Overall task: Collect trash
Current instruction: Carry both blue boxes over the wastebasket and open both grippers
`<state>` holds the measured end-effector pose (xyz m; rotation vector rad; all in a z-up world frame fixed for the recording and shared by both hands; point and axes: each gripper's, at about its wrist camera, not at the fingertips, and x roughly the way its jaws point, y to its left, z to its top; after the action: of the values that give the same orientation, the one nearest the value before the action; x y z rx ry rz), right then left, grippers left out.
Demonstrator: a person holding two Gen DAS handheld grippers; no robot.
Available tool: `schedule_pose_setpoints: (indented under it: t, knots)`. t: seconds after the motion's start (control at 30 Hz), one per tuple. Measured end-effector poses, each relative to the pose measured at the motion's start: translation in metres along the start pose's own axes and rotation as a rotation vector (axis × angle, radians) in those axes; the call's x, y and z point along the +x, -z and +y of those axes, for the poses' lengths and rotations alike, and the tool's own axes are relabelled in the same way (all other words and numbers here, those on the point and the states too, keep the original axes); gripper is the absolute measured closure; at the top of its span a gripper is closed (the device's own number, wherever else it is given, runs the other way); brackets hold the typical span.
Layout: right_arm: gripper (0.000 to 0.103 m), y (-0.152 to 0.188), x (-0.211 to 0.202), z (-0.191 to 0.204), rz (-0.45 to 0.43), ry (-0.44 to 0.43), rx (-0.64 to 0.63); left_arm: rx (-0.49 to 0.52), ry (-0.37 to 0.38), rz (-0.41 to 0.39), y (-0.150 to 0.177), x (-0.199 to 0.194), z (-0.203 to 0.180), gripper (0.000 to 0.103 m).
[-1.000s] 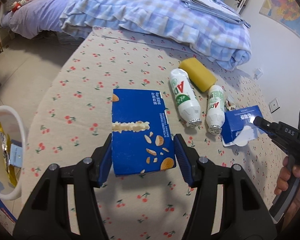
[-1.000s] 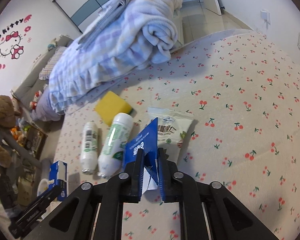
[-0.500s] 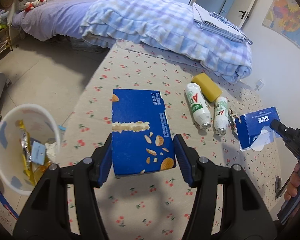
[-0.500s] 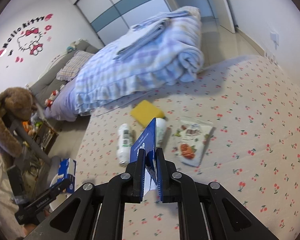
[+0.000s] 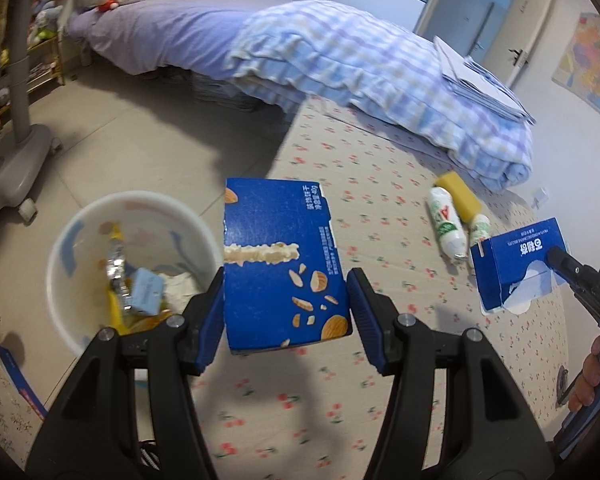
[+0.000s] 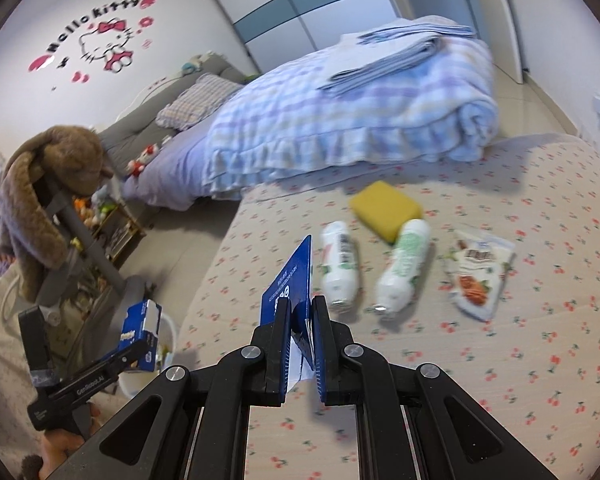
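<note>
My left gripper (image 5: pixel 286 300) is shut on a blue biscuit box (image 5: pixel 280 256) and holds it in the air at the bed's edge, just right of a white trash bin (image 5: pixel 84 240) on the floor with wrappers inside. My right gripper (image 6: pixel 300 316) is shut on a torn blue carton (image 6: pixel 290 284), also seen in the left wrist view (image 5: pixel 512 264), lifted above the cherry-print mattress (image 6: pixel 500 340). Two white bottles (image 6: pixel 338 260) (image 6: pixel 404 264), a yellow sponge (image 6: pixel 386 208) and a snack pouch (image 6: pixel 478 276) lie on the mattress.
A folded blue checked quilt (image 5: pixel 380 72) lies at the back of the mattress. A grey rolling stand base (image 5: pixel 16 160) sits on the floor left of the bin. A shelf with toys and a brown plush (image 6: pixel 44 184) stand at the left.
Both grippers rose and drew back from the mattress with their boxes. The left gripper swung left, so the bin is now close beside the biscuit box.
</note>
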<state>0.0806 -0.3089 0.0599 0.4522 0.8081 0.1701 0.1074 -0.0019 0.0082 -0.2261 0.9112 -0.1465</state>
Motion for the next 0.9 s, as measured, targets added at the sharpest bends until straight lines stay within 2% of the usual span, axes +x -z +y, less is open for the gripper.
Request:
schedule_pose_setpoints:
  t: [0.43, 0.83, 0.87, 0.9]
  knots:
    - [0.092, 0.016, 0.03, 0.069, 0.051, -0.063, -0.111, -0.097, -0.077, -0.029, 0.003, -0.02, 0.067, 0.044]
    - [0.092, 0.031, 0.057, 0.122, 0.087, -0.114, -0.186, -0.188, -0.141, -0.049, 0.001, -0.023, 0.118, 0.043]
    - [0.092, 0.032, 0.059, 0.126, 0.09, -0.119, -0.191, -0.197, -0.161, -0.043, 0.0, -0.022, 0.122, 0.041]
    - [0.092, 0.033, 0.062, 0.13, 0.092, -0.124, -0.197, -0.204, -0.17, -0.027, 0.0, -0.021, 0.125, 0.031]
